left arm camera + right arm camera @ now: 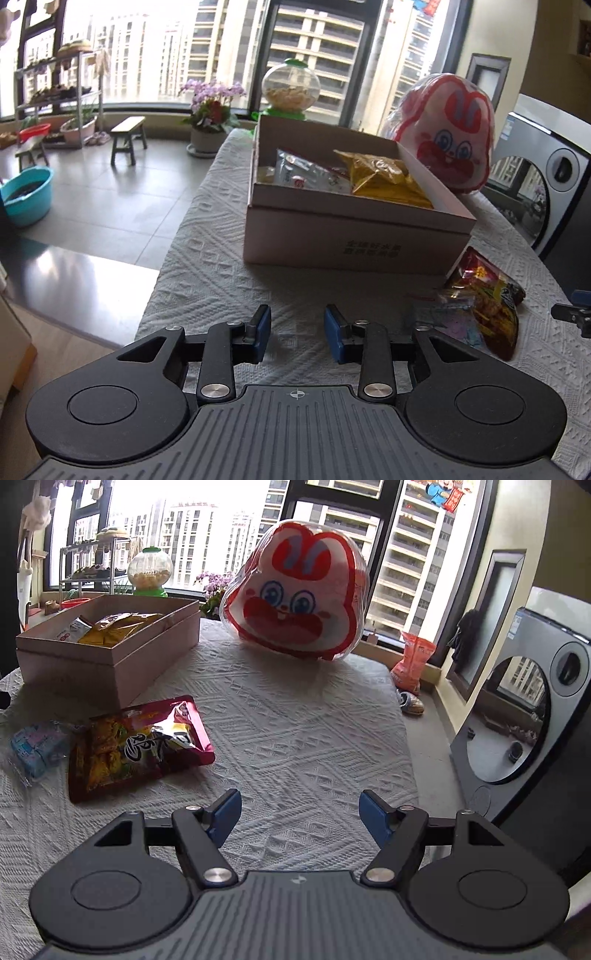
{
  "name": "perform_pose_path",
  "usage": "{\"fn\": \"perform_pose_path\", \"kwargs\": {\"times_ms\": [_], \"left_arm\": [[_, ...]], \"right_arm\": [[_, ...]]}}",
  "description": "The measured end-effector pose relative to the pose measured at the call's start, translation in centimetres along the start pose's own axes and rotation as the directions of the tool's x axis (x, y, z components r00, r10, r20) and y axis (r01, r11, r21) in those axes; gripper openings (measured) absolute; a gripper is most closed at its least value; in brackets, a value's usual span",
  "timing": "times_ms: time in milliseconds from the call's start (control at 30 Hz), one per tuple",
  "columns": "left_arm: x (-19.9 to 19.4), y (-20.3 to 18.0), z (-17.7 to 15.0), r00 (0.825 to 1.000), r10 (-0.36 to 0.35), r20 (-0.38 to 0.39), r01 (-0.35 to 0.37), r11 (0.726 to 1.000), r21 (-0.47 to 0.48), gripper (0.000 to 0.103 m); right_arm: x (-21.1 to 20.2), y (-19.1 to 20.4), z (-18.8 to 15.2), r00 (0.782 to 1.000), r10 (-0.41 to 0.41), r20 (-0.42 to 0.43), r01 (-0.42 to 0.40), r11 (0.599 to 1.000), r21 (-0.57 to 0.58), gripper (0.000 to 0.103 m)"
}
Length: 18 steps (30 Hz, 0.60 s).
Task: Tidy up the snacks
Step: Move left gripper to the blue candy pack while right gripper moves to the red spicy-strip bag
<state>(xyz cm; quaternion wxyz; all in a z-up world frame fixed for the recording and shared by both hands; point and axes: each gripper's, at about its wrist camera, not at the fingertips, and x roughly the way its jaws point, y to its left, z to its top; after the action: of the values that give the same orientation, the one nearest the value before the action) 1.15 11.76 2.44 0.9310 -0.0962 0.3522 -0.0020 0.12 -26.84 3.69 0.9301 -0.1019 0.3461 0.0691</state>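
Note:
An open cardboard box [354, 240] [122, 664] stands on the white cloth and holds a yellow packet [384, 177] [114, 627] and a clear white packet [310, 173]. To the right of the box lie a dark red snack packet [487, 295] [140, 746] and a small blue-pink packet [458, 325] [33, 749]. My left gripper [297, 338] hovers over bare cloth in front of the box, jaws apart with nothing between them. My right gripper [300, 818] is open and empty, right of the red packet. Its tip [576, 314] shows at the left wrist view's right edge.
A big red-and-white rabbit-face bag [447, 136] [295, 594] stands behind the box. A candy dispenser [291, 90] [150, 570] stands at the table's far end. A washing machine [524, 716] is close on the right. The table edge [159, 291] drops off at left.

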Motion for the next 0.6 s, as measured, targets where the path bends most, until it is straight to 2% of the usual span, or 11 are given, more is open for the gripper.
{"fn": "perform_pose_path", "kwargs": {"times_ms": [67, 200, 267, 300, 400, 467, 600], "left_arm": [[0.1, -1.1, 0.2, 1.0, -0.01, -0.029, 0.01, 1.0, -0.012, 0.036], [0.0, -4.5, 0.3, 0.983, -0.162, -0.083, 0.161, 0.987, -0.015, 0.036], [0.1, -6.1, 0.3, 0.983, -0.156, -0.101, 0.159, 0.987, 0.03, 0.037], [0.3, -7.1, 0.3, 0.985, -0.133, -0.107, 0.141, 0.987, 0.073, 0.037], [0.7, -9.0, 0.3, 0.994, -0.066, -0.089, 0.08, 0.984, 0.161, 0.038], [0.8, -9.6, 0.2, 0.995, -0.051, -0.084, 0.065, 0.983, 0.17, 0.038], [0.7, -10.2, 0.0, 0.996, -0.039, -0.084, 0.054, 0.981, 0.185, 0.038]], "right_arm": [[0.1, -0.4, 0.4, 0.995, 0.096, -0.001, -0.096, 0.992, 0.08, 0.071], [1.9, 1.7, 2.0, 0.969, 0.244, -0.029, -0.233, 0.949, 0.214, 0.075], [3.1, 3.8, 3.3, 0.957, 0.286, -0.054, -0.265, 0.933, 0.245, 0.075], [3.6, 4.8, 3.9, 0.957, 0.282, -0.063, -0.26, 0.936, 0.236, 0.075], [4.9, 7.8, 5.4, 0.98, 0.193, -0.044, -0.186, 0.975, 0.125, 0.079], [6.0, 9.0, 6.0, 0.987, 0.156, -0.035, -0.153, 0.986, 0.065, 0.082], [5.6, 8.3, 5.6, 0.991, 0.129, -0.022, -0.128, 0.991, 0.044, 0.082]]}}
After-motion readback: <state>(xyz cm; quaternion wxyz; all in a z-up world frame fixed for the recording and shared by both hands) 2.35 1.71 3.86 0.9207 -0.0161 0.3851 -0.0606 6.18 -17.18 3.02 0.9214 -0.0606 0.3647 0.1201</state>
